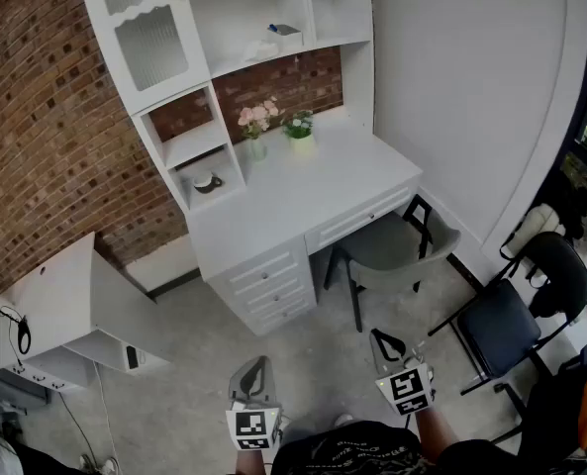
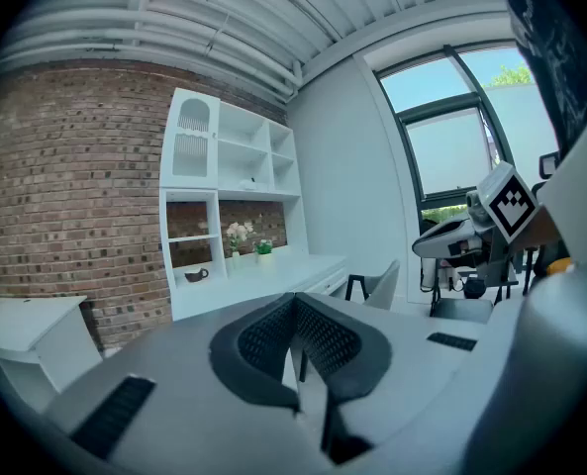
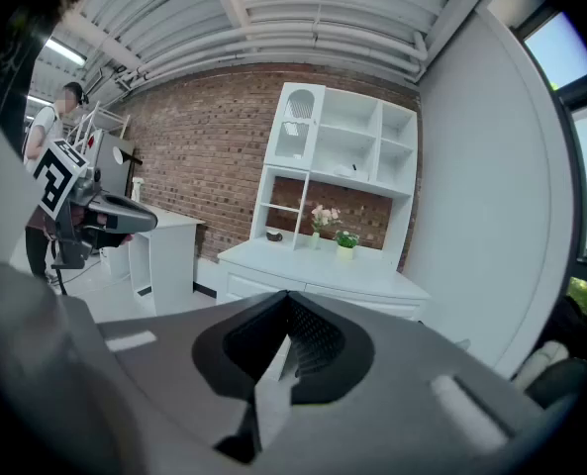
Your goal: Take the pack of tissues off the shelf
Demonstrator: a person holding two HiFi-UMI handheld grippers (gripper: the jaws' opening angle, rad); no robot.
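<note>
The pack of tissues lies high up on the shelf, above the desk. The left claw and the right claw are both shut tight with nothing in them. They are low down and well away from the shelf. A claw that gets there shut would, I think, only bump the pack and push it further back, so it has to open first. The reach goes up and over the desk, so an arm could knock over the flowers just under the shelf. The chair stands by the desk and could trip a foot. The pack looks small and flat, so a bad pinch could let it slip and fall.
</note>
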